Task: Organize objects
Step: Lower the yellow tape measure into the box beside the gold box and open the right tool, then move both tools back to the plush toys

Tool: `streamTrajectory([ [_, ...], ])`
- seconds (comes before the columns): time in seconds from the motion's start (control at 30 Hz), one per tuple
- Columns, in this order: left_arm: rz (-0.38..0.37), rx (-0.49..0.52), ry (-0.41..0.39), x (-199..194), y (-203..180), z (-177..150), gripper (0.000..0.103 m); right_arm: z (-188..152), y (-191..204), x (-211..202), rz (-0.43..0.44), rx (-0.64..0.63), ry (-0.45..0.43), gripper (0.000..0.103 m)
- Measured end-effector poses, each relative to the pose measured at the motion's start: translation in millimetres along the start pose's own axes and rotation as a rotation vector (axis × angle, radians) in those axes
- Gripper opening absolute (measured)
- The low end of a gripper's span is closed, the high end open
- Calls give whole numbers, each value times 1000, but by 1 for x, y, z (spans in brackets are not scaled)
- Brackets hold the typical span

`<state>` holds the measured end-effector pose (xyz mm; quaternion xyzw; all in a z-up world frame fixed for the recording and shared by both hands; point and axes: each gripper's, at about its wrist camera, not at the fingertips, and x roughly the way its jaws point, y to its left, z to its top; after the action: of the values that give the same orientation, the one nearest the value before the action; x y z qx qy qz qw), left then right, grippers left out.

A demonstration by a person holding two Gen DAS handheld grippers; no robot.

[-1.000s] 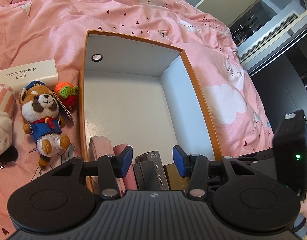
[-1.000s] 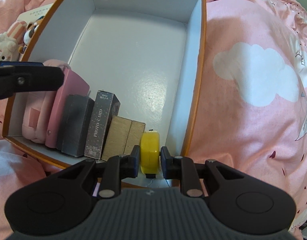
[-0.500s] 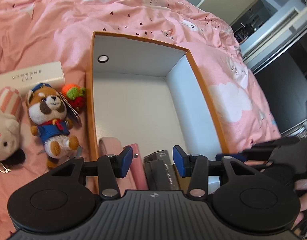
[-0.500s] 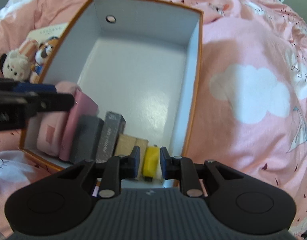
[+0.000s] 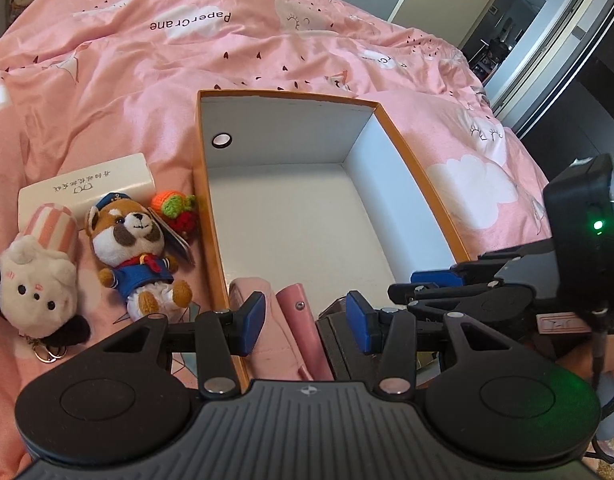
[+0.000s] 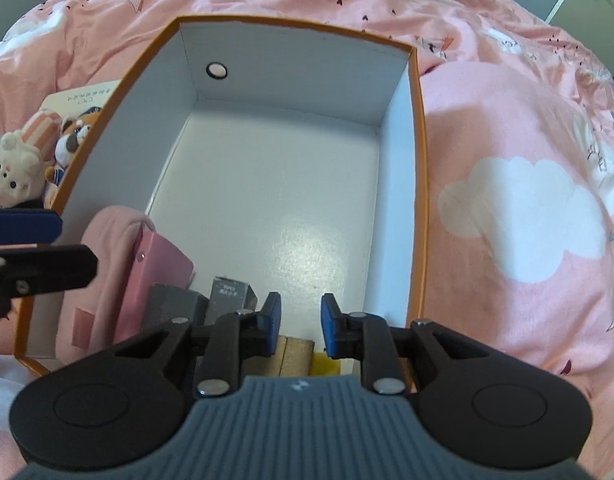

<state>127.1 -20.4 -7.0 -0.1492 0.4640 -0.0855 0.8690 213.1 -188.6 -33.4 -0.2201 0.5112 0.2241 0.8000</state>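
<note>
On the pink bedspread (image 5: 119, 92), printed "PaperCrane", sits one orange box (image 5: 421, 168). Along its near wall you have six items in a row: a pink pouch (image 6: 103, 264), pink case (image 6: 163, 272), two dark boxes (image 6: 171, 308), a wood block (image 6: 295, 356) and a yellow piece (image 6: 326, 364). Left of it lie two plush toys (image 5: 131, 248), one knitted fruit (image 5: 177, 212) and a white box (image 5: 91, 180) with unreadable characters. Your left gripper (image 5: 303, 316) gapes wide and empty; your right gripper (image 6: 301, 320) is parted and empty.

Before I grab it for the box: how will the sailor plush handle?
The sailor plush looks soft and light, so it should squash between fingers. Its limbs will likely flop. Lying flat on the bedding, it seems unlikely to roll.
</note>
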Motion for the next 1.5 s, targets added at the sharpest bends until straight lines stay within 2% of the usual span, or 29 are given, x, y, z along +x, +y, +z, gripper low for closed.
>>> streamTrajectory([
  [0.1,-3,0,3,0,0,-1,51,-7,0,6,24,8,33,19],
  [0.37,-7,9,-18,-5,-1,-3,51,-14,2,1,26,17,3,20],
  [0.47,0,18,-47,-10,-2,-3,51,-14,6,-13,-3,-2,-70,22],
  [0.5,7,22,-57,-12,-2,-3,51,-13,7,-20,-2,-5,-98,28],
  [0.63,35,48,-133,-24,-4,-3,51,-10,14,-46,47,-2,-210,38],
  [0.73,79,69,-208,-35,-5,-2,51,-6,22,-63,82,-6,-293,53],
  [0.77,95,72,-224,-39,-5,-2,50,-4,26,-67,86,-7,-318,62],
  [0.87,140,52,-259,-49,3,1,50,4,37,-78,86,-4,-383,65],
  [1.0,165,9,-294,-62,21,1,50,12,47,-87,138,24,-460,65],
  [1.1,230,-37,-322,-71,37,0,51,19,58,-89,176,23,-511,68],
  [1.23,276,-108,-314,-82,66,-2,51,28,82,-88,212,-22,-550,70],
  [1.43,271,-175,-182,-84,108,-6,51,44,120,-68,333,-72,-469,69],
  [1.5,287,-182,-159,-81,117,-10,51,47,133,-60,353,-106,-441,63],
])
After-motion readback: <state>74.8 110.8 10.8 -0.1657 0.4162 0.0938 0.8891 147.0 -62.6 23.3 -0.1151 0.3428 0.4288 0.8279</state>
